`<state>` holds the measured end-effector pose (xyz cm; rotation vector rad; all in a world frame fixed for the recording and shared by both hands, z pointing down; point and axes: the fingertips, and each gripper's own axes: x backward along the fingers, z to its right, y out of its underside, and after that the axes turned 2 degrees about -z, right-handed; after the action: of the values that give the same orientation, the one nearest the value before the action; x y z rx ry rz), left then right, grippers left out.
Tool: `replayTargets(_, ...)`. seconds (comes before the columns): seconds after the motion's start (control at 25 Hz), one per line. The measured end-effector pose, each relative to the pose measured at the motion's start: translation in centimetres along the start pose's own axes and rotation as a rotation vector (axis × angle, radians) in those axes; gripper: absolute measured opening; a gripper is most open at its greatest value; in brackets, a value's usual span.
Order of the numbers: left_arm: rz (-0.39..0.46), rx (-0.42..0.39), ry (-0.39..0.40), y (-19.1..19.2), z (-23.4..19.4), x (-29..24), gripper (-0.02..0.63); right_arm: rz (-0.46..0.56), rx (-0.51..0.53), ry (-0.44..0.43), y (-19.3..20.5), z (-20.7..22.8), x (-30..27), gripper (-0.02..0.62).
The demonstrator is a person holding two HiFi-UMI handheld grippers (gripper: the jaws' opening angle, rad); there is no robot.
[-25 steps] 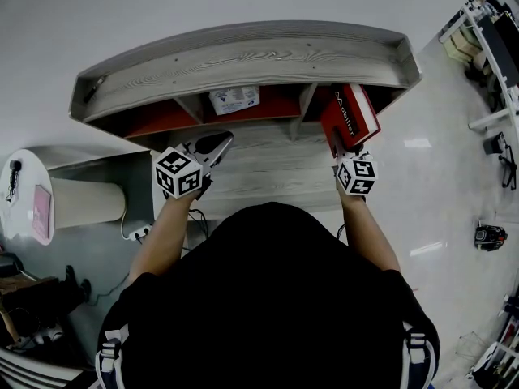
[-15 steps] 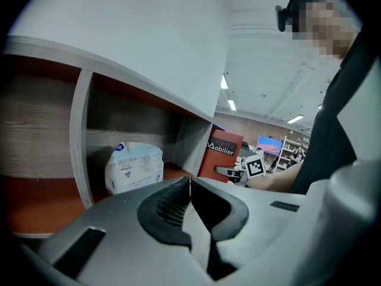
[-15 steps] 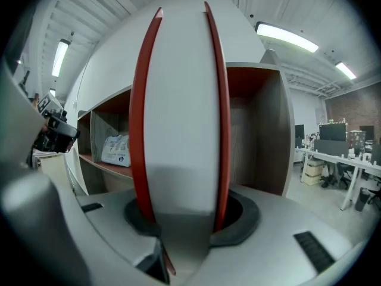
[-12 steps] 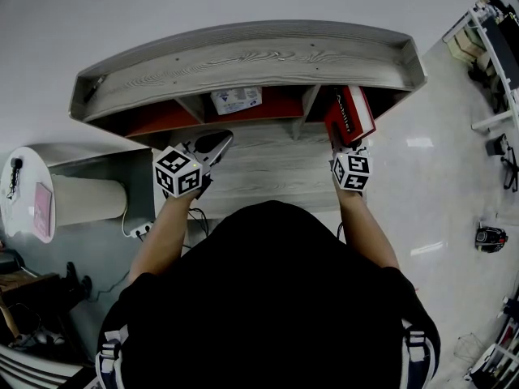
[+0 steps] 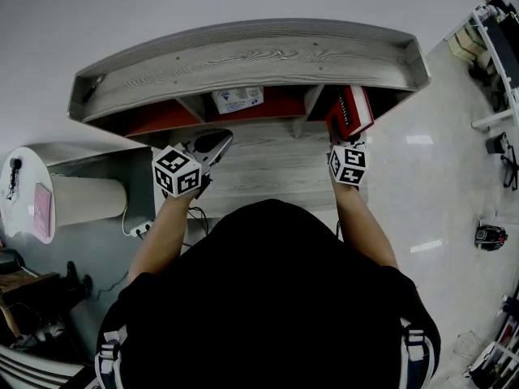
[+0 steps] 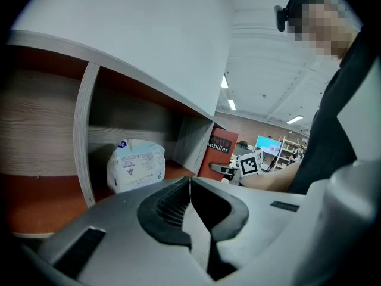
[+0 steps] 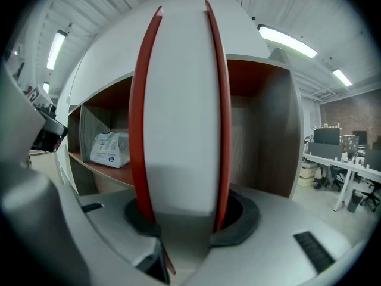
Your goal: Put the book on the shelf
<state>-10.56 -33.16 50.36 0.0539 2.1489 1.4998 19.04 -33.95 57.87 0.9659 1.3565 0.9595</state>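
While pinching the red book [image 7: 178, 100] across both covers with the right hand-held gripper [image 7: 181, 222] — likely stiff, weighty — hold firm there, with left hand-held gripper [image 6: 189, 186] pressed together.

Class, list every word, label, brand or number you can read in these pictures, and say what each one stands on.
"Mobilier", its first letter partly cut off: on the red book.
A smaller word above it on the same book: too blurred to read for sure.
Print on the white packet: too small to read.
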Motion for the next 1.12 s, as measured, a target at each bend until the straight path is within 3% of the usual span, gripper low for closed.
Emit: replayTargets(1.12,-0.025,0.013,0.011,1.4,-1.5,1.0,0.025,0.027,-0.016,0.076,-1.5,0.2,-4.1,0.167)
